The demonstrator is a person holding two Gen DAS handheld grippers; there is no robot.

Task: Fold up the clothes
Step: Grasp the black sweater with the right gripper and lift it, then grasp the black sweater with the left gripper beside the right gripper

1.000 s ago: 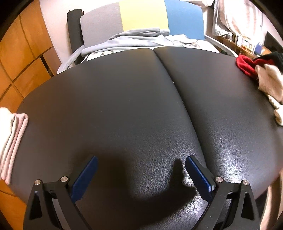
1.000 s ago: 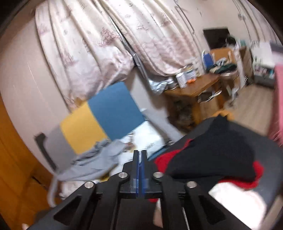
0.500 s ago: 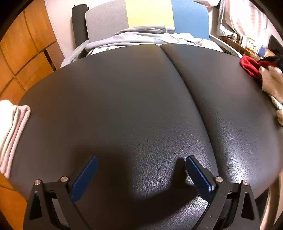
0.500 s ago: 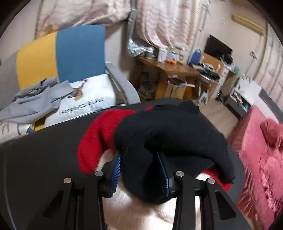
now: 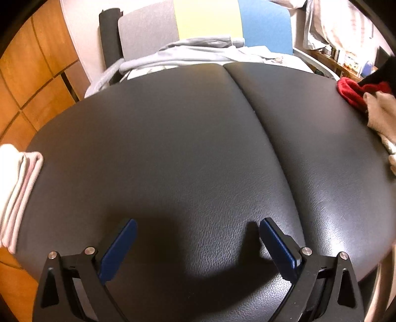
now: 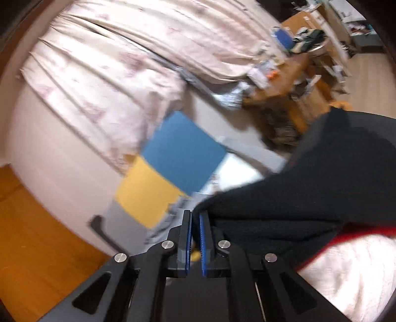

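My left gripper (image 5: 198,223) hangs open over the bare black padded table (image 5: 185,148) with nothing between its blue fingers. At the table's right edge lies a pile: a red garment (image 5: 351,93), a cream one (image 5: 381,114) and a black garment (image 5: 386,71) raised above them. In the right wrist view my right gripper (image 6: 195,215) is closing to a thin slit, its tips pinching the edge of the black garment (image 6: 334,173), which drapes off to the right. Under it show a red edge (image 6: 321,250) and the cream garment (image 6: 346,277).
A folded pink and white stack (image 5: 14,193) rests at the table's left edge. Behind the table stands a grey, yellow and blue chair (image 5: 208,22) with a grey garment (image 5: 193,52) on it. Curtains (image 6: 111,62) and a cluttered wooden desk (image 6: 284,81) lie beyond.
The right gripper's jaws, half a second ago apart around the black garment, have closed on it, and the gripper has rolled and tilted up. The left gripper has stayed open and barely moved.
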